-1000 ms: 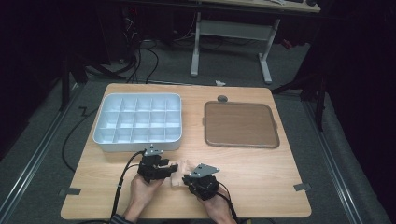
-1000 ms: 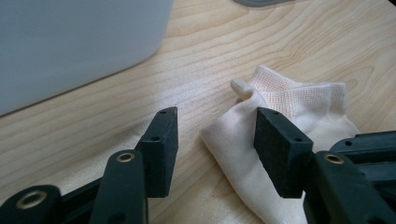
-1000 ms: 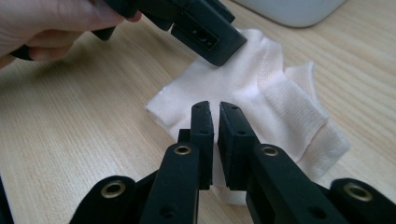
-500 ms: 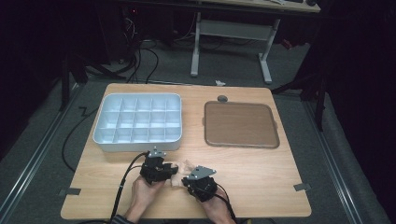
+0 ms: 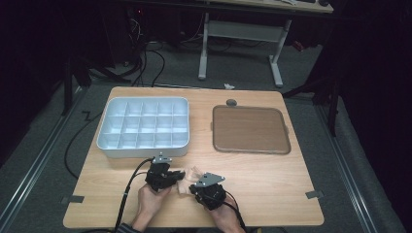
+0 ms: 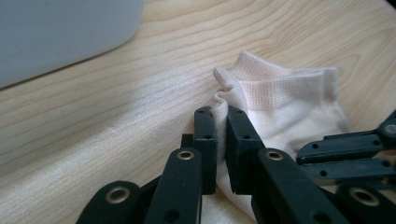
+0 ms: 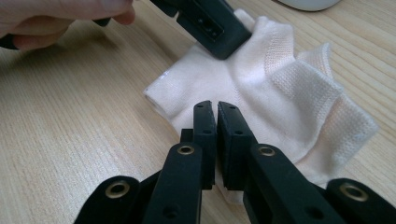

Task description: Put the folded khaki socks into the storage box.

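We see sock [image 5: 187,175] flat near front edge of table [image 5: 272,194], between both hands. Left gripper [image 6: 221,135] jaws just closed, now pinching sock fabric below cuff. Right gripper [image 7: 217,133] clamped on sock's opposite edge. Both grips set, we judge; lifting and moving not yet begun. Compartment tray [image 5: 109,145] and brown tray [image 5: 250,148] toward back edge hold nothing.

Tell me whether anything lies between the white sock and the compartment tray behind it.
Nothing visible does. The white sock lies near the table's front edge, pinched by both the left gripper and the right gripper. Between it and the compartment tray there is bare wooden tabletop.
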A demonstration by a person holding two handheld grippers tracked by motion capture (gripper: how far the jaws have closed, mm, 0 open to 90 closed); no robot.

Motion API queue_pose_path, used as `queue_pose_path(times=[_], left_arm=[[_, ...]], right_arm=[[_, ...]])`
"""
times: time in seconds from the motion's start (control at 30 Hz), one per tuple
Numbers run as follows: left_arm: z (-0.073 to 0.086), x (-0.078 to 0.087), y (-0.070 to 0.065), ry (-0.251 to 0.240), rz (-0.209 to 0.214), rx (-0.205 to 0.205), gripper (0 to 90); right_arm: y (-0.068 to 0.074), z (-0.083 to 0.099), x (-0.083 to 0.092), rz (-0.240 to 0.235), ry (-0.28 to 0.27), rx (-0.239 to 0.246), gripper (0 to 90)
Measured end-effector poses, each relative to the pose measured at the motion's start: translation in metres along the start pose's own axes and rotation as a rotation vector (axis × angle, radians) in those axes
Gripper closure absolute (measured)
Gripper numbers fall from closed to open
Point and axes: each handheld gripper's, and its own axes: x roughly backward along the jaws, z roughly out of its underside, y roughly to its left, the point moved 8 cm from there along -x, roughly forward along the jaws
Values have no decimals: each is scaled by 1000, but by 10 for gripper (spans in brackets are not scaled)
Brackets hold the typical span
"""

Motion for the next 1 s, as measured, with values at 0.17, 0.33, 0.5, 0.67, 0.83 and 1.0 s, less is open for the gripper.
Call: queue_pose_path(times=[0.17, 0.33, 0.5, 0.67, 0.83, 1.0], left_arm=[[-5, 9, -4, -47, 35, 7, 843], [-8, 14, -9, -83, 67, 12, 844], [-8, 15, -9, -75, 71, -1, 846], [-5, 15, -8, -49, 56, -17, 846], [-5, 15, -8, -43, 56, -20, 846], [-5, 16, -8, -38, 56, -20, 846]], right_arm=[[2, 0, 0, -7, 3, 5, 872], [7, -1, -2, -16, -1, 13, 876], [9, -2, -2, -35, 8, 24, 874], [0, -8, 8, -24, -28, -3, 877], [-14, -19, 10, -2, -45, -29, 892], [-19, -22, 2, 5, -28, -43, 895]])
